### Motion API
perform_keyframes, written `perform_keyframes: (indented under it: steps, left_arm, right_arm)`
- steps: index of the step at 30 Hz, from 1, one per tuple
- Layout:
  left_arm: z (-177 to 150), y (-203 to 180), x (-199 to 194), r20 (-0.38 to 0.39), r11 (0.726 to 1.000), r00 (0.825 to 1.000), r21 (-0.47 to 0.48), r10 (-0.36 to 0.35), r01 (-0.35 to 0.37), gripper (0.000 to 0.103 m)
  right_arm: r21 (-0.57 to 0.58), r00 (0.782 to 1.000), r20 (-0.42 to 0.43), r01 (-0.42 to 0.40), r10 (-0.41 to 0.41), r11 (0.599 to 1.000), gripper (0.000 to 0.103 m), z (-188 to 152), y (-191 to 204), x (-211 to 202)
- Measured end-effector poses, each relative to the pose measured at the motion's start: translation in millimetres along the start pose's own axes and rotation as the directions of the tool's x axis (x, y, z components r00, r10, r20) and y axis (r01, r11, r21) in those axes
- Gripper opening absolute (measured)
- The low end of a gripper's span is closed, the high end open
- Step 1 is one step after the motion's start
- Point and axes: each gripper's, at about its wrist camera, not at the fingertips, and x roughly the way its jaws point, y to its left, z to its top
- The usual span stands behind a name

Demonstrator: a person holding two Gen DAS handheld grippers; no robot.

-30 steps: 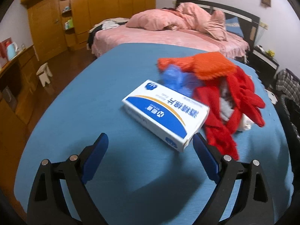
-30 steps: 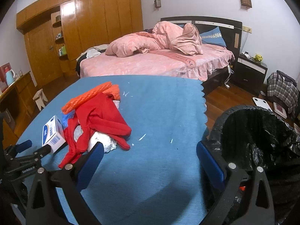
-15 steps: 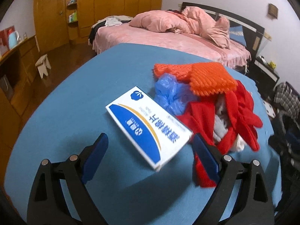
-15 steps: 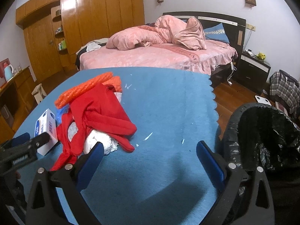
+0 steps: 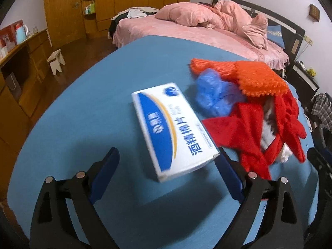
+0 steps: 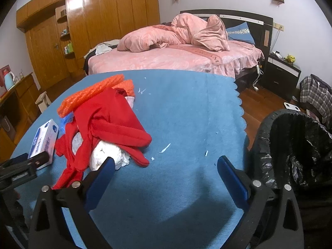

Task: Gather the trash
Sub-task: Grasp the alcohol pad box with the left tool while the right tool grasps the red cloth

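A white and blue box [image 5: 172,128] lies on the blue table [image 5: 87,112]. My left gripper [image 5: 167,161] is open, its near end between the fingers. The box also shows in the right wrist view [image 6: 43,140]. Right of it lie a blue plastic wad [image 5: 213,97], an orange mesh [image 5: 259,76], a red cloth [image 5: 249,130] and white crumpled paper [image 6: 108,155]. My right gripper [image 6: 166,168] is open and empty over the table, right of the red cloth [image 6: 108,122]. A black-lined trash bin [image 6: 294,143] stands off the table's right edge.
Small white scraps [image 6: 165,147] lie on the table [image 6: 186,108]. A pink bed [image 6: 176,58] stands behind the table, wooden wardrobes [image 6: 93,25] at the back left, a low cabinet [image 5: 18,66] on the left and a nightstand [image 6: 282,72] at the right.
My left gripper has moved forward and turned, so the box now reaches between its fingers. My right gripper has moved slightly closer to the red cloth.
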Motion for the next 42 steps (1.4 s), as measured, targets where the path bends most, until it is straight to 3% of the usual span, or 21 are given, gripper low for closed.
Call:
perform_keyframes:
  steps: [5, 14, 17, 18, 24, 29, 34, 42]
  left_arm:
    - [2, 5, -4, 0.013, 1.0, 1.0, -0.005, -0.013, 0.013, 0.09]
    - [13, 5, 24, -0.033, 1.0, 0.999, -0.018, 0.002, -0.002, 0.089]
    - [13, 5, 22, -0.019, 1.0, 1.0, -0.008, -0.021, 0.021, 0.072]
    - [13, 4, 21, -0.015, 0.999, 0.999, -0.003, -0.037, 0.037, 0.062]
    - [10, 7, 16, 0.004, 0.995, 0.995, -0.01, -0.099, 0.099, 0.059]
    - [7, 7, 1, 0.026, 0.993, 0.993, 0.022, -0.117, 0.116, 0.058]
    - [3, 20, -5, 0.015, 0.994, 0.994, 0.014, -0.109, 0.108, 0.057]
    - [1, 43, -9, 0.013, 0.997, 0.996, -0.004, -0.083, 0.083, 0.057]
  right_arm:
    - [-0.006, 1.0, 0.0, -0.002, 0.002, 1.0, 0.097, 0, 5, 0]
    - [-0.01, 1.0, 0.001, 0.0, 0.0, 1.0, 0.097, 0, 5, -2]
    - [-0.009, 1.0, 0.002, -0.001, 0.001, 1.0, 0.097, 0, 5, -1]
    - [-0.009, 1.0, 0.002, -0.002, 0.002, 1.0, 0.097, 0, 5, -2]
    - [-0.007, 1.0, 0.019, -0.004, 0.004, 1.0, 0.096, 3, 8, -8]
    - [-0.013, 0.997, 0.053, -0.059, 0.06, 0.998, 0.088, 12, 22, -23]
    - [-0.057, 0.986, 0.059, -0.155, 0.158, 0.986, 0.07, 17, 51, -32]
    - [-0.139, 0.96, -0.021, -0.281, 0.281, 0.95, 0.044, 10, 98, -20]
